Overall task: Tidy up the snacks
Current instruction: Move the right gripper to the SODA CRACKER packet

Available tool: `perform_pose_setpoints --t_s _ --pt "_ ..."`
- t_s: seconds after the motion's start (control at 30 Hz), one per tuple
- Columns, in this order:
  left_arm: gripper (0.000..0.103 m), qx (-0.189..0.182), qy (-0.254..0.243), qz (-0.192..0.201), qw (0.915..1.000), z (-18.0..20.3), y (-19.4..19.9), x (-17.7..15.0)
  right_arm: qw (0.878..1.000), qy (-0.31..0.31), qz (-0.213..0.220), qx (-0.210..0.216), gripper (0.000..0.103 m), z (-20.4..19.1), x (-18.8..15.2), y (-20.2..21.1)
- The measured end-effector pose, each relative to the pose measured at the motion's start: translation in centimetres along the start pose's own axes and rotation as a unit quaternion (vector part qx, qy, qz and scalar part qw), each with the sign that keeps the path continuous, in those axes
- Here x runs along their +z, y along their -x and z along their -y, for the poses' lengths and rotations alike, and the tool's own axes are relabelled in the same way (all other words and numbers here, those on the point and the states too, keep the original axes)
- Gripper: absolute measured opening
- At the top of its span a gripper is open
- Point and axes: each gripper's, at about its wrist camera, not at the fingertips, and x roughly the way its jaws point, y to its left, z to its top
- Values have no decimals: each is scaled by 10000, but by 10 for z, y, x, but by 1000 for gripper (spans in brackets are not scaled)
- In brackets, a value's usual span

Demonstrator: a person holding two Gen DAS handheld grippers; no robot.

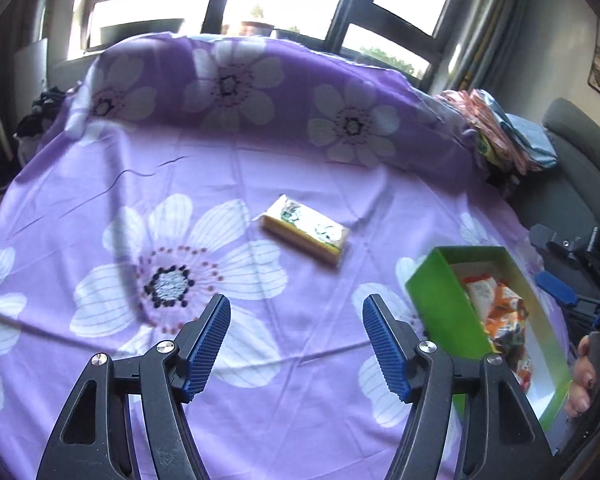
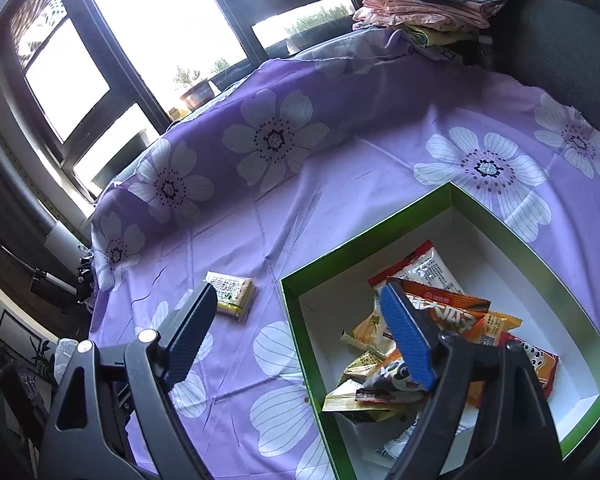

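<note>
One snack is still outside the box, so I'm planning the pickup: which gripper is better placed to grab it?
Left, probably. The left gripper is open and empty, facing the yellow snack pack ahead. The right gripper straddles the green box wall.

Green box holds snack packets; yellow packet outside on cloth.

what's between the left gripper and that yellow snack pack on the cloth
Nothing visible. The left gripper is open and empty, and only bare purple cloth lies between it and the yellow snack pack. The green box sits off to the right.
</note>
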Motion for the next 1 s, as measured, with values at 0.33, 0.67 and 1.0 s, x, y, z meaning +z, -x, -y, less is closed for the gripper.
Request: perform_pose_setpoints --t_s 0.33,0.67,1.0 --pt "74 592 888 230 9940 -76 22 7 9973 696 -7 -240 98 -40 -15 -20" --pt "77 807 1025 39 9914 -102 19 6 9909 1266 -373 -282 101 -68 -30 -48" --pt "78 711 1389 -321 9872 -113 3 5 9593 2502 -1305 124 101 -133 -36 -131"
